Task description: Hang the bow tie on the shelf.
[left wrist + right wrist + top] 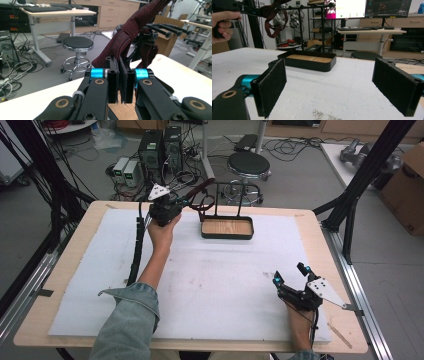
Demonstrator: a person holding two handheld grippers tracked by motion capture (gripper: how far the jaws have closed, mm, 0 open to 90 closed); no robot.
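Left gripper (119, 82) I hold clamped on dark red strap (132, 27) at black rack (227, 195); right gripper (291, 276) jaws wide apart, resting on white mat (215, 285).

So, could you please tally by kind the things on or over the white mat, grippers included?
Grippers: 2, the left gripper and the right gripper
Stands with a tray base: 1, the black stand
Fabric straps: 1, the dark red strap, clamped in the left gripper
Total: 4
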